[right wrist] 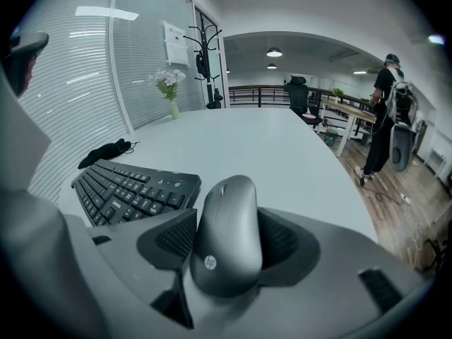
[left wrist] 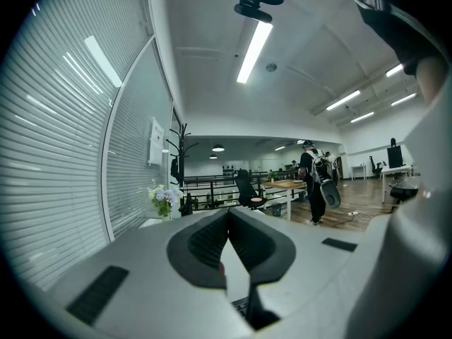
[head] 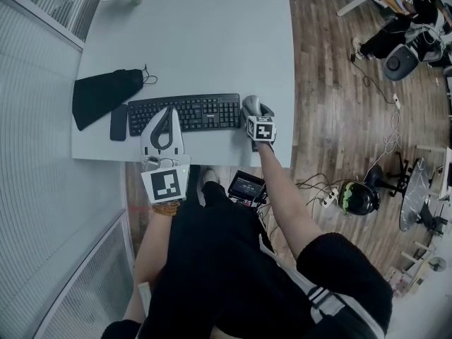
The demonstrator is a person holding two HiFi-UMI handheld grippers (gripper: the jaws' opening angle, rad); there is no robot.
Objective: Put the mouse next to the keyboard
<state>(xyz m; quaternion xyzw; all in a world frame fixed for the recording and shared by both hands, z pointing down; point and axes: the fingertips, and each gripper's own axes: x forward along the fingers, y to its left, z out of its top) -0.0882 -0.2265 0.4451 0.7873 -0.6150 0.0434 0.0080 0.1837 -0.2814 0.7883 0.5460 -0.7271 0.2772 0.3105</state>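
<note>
- While the right claw (right wrist: 230, 221) clamps the mouse (right wrist: 227, 235) by its flanks, jaws wide to fit the body, the mouse sits just off the right end of the keyboard (right wrist: 131, 186), over the worktop (head: 198, 41). Can't tell if it touches down yet.
- Claw is pitched downward, probably so the mouse lands flat beside the keys.
- Left claw (head: 167, 111): jaws together, nothing in them, level over the keyboard's near edge. Parked out of the way, I'd judge.
- Black pouch (head: 106, 94) and phone (head: 119, 122) take the keyboard's left side, so the right end is the free spot.
- Writing: hp logo (right wrist: 210, 262) on the mouse's rear. Key legends are too small to read. Marker cube (head: 260, 128) shows patterns only.
</note>
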